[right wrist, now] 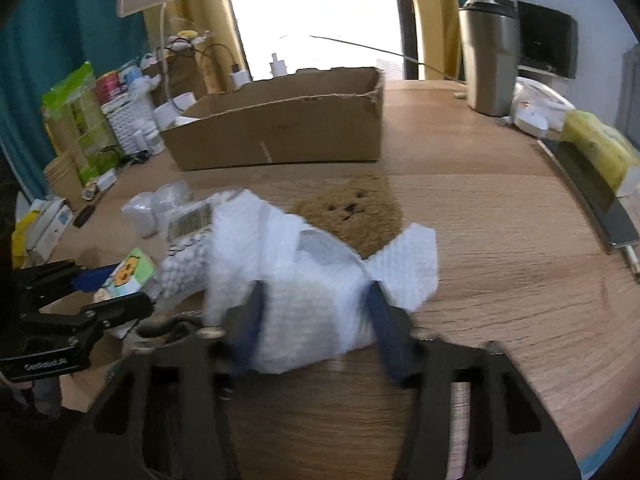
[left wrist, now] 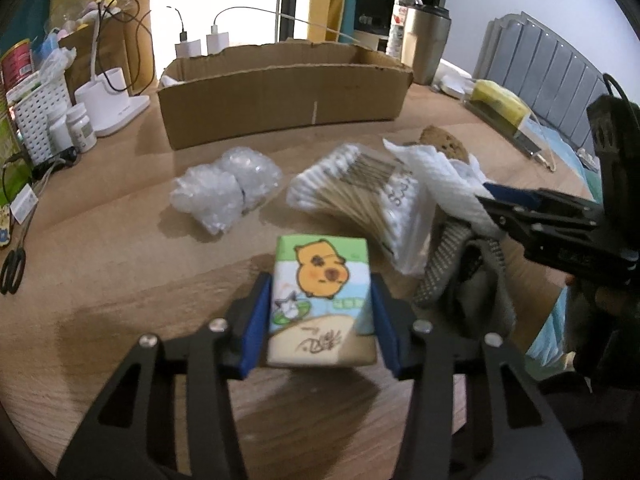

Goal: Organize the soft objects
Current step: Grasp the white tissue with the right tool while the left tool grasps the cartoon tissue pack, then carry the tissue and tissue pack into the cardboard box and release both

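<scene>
My left gripper (left wrist: 320, 320) is shut on a tissue pack (left wrist: 320, 300) printed with a yellow capybara, held just above the wooden table (left wrist: 120, 280). My right gripper (right wrist: 316, 312) is shut on a crumpled white paper towel (right wrist: 316, 264); it shows at the right of the left wrist view (left wrist: 492, 216). On the table lie a bubble-wrap bundle (left wrist: 224, 188), a bag of cotton swabs (left wrist: 360, 188), a brown sponge (right wrist: 352, 208) and a grey cloth (left wrist: 460, 276). An open cardboard box (left wrist: 280, 92) stands at the back.
A white lamp base (left wrist: 116, 108), pill bottles (left wrist: 82, 126), a white basket (left wrist: 40, 116) and scissors (left wrist: 14, 268) crowd the left side. A steel tumbler (right wrist: 486, 60) and water bottle (left wrist: 404, 20) stand back right. A yellow pack on a tray (right wrist: 596, 148) lies at the right edge.
</scene>
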